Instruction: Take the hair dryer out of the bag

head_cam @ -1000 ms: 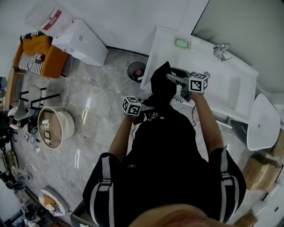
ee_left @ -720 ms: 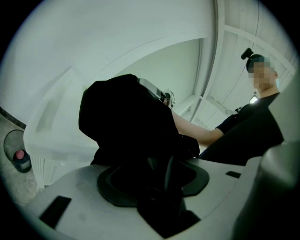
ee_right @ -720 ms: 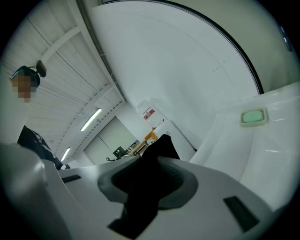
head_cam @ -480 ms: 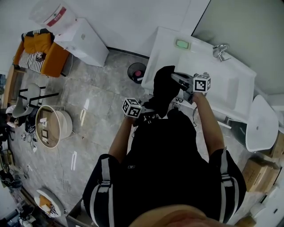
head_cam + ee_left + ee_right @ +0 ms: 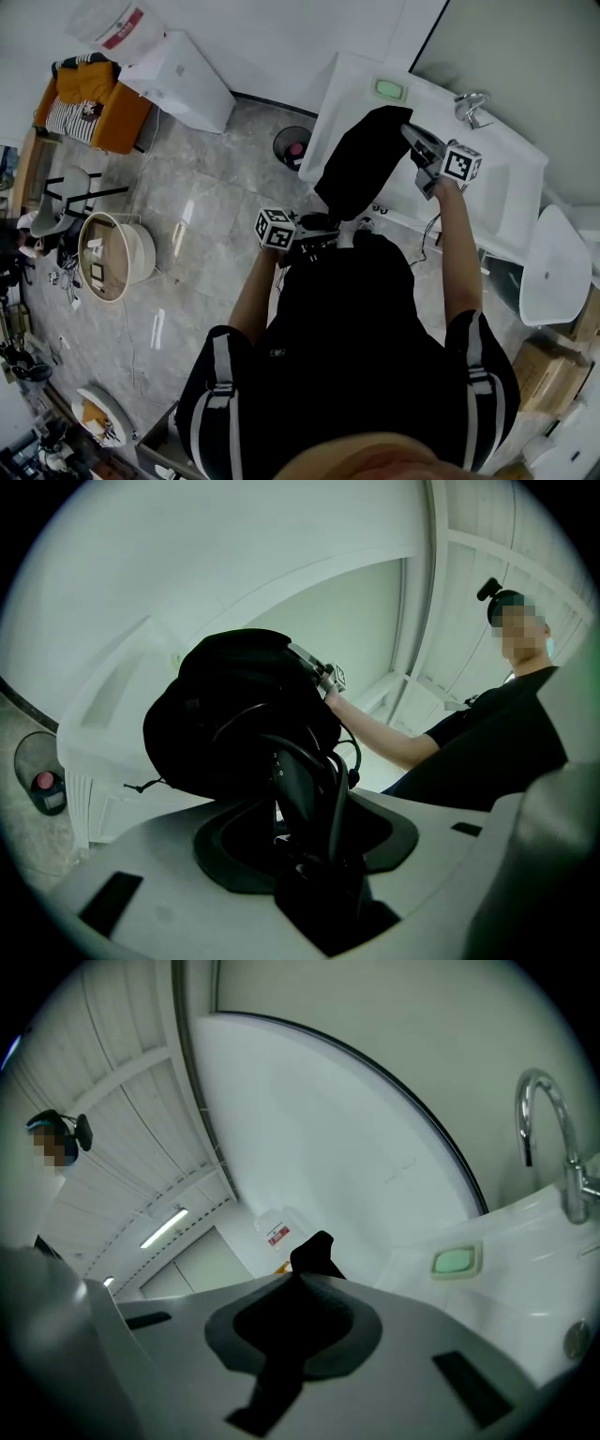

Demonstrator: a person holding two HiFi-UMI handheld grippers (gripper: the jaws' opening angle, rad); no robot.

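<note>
Right gripper [image 5: 412, 139] pinching the black bag's [image 5: 361, 161] top edge, arm outstretched, left gripper [image 5: 323, 230] beneath the bag, clamped on the hair dryer [image 5: 302, 791].

Bright even light, head view sharp; floor [image 5: 187, 225] glare streaks. Gripper views fisheye, dark vignetted corners, foreground soft. Black bag [image 5: 234, 700] underexposed, detail lost.

Floor [image 5: 206, 216]: grey marbled tiles, glossy, with light streaks. Wall [image 5: 272, 37]: plain white. A white washbasin counter [image 5: 511, 192] stands against it, with a chrome tap [image 5: 469, 105], a green soap [image 5: 387, 89] on its rim and a mirror [image 5: 525, 56] above. A dark round bin [image 5: 292, 147] sits on the floor beside the counter. Far left: a white box-shaped cabinet [image 5: 183, 80], an orange armchair [image 5: 94, 108] and a round wood-topped stand [image 5: 117, 258]. Cardboard boxes [image 5: 553, 361] lower right. A ceiling strip light [image 5: 161, 1227] is lit.
</note>
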